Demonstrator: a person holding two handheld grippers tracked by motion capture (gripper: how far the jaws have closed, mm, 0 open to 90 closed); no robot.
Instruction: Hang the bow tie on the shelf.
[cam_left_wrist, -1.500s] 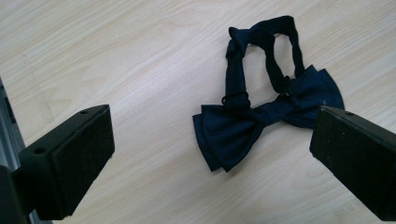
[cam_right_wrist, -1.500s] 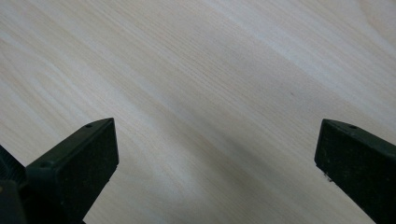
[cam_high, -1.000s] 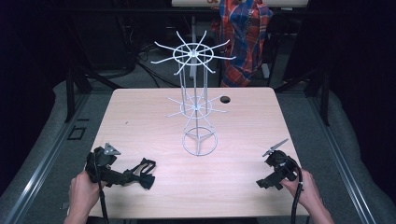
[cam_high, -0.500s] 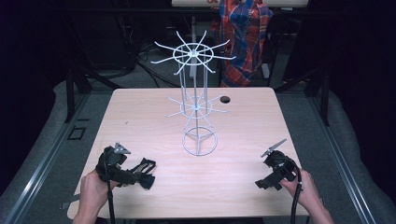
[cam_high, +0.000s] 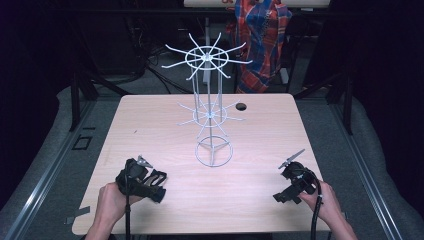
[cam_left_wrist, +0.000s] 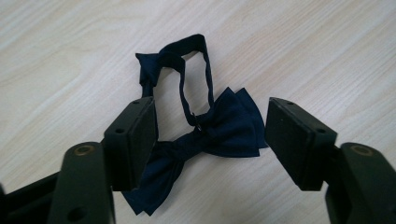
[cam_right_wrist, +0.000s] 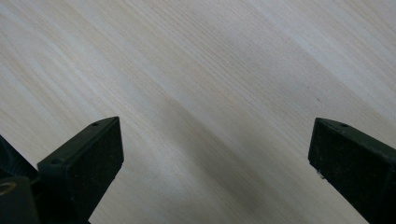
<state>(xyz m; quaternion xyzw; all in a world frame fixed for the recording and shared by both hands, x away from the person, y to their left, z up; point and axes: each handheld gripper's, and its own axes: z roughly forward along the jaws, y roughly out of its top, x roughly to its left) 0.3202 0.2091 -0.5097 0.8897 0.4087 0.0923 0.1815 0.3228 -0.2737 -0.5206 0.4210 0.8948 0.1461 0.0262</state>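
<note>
Bow tie (cam_left_wrist: 219, 130) now between spread left gripper (cam_left_wrist: 210, 140) jaws; right gripper (cam_high: 292, 182) unmoved.

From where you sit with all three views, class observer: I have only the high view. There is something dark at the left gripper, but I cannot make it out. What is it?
Observer: The left gripper view shows a dark navy bow tie lying flat on the table.
Operator: Has the left gripper closed on it?
Observer: No. The left gripper is open, with one jaw on each side of the bow and a gap at the far one.
Operator: Does the tie have a strap?
Observer: Yes, a neck strap forms a loop beyond the bow.
Operator: And is anything between the right jaws?
Observer: No. The right gripper is open wide over bare wood.
</note>
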